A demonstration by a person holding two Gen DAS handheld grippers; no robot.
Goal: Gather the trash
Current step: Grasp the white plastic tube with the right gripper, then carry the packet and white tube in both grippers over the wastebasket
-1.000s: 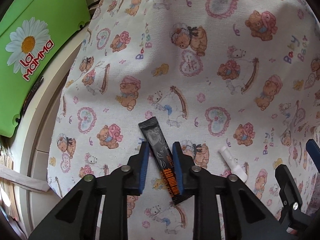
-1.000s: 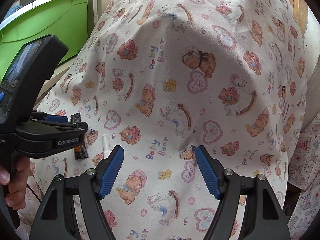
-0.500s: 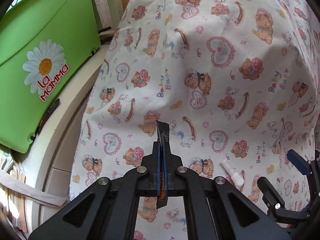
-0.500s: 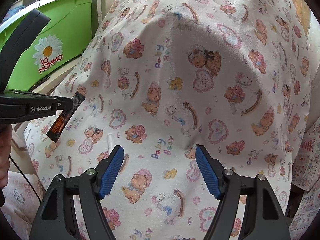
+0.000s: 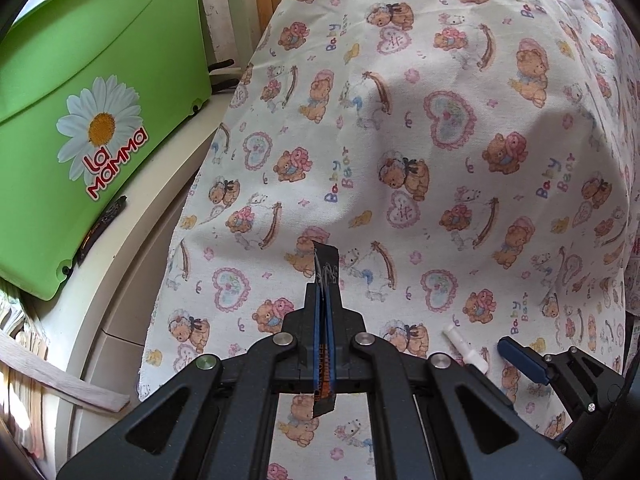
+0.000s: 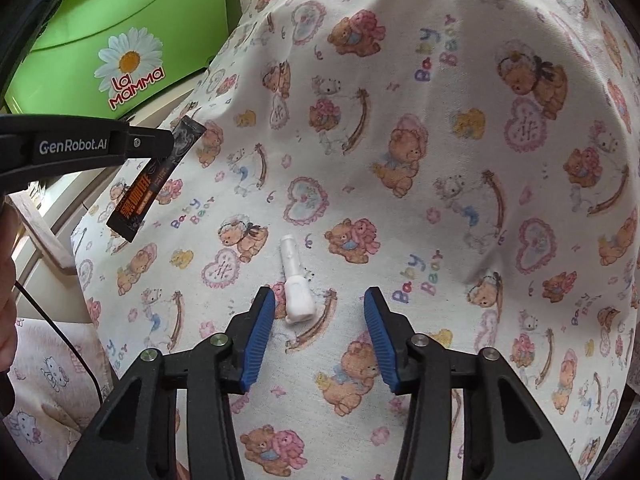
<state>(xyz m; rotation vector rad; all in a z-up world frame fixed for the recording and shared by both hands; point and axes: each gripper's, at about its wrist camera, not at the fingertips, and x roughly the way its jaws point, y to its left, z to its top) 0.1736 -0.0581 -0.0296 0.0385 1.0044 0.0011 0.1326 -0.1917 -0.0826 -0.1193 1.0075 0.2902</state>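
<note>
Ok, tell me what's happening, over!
Left tool shut on black sachet, lifted off the cloth. Right tool open around white plastic piece, not gripping. Nothing in the way.

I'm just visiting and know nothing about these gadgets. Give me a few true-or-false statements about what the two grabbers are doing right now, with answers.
1. The left gripper is shut on the black sachet. True.
2. The sachet lies flat on the teddy-bear cloth. False: it hangs in the air, pinched near one end.
3. The right gripper is open. True.
4. The right gripper grips the white plastic piece. False: the piece lies on the cloth between the open fingers, nearer the left one, unpinched.
5. A green bin with a daisy stands at the left. True.
</note>
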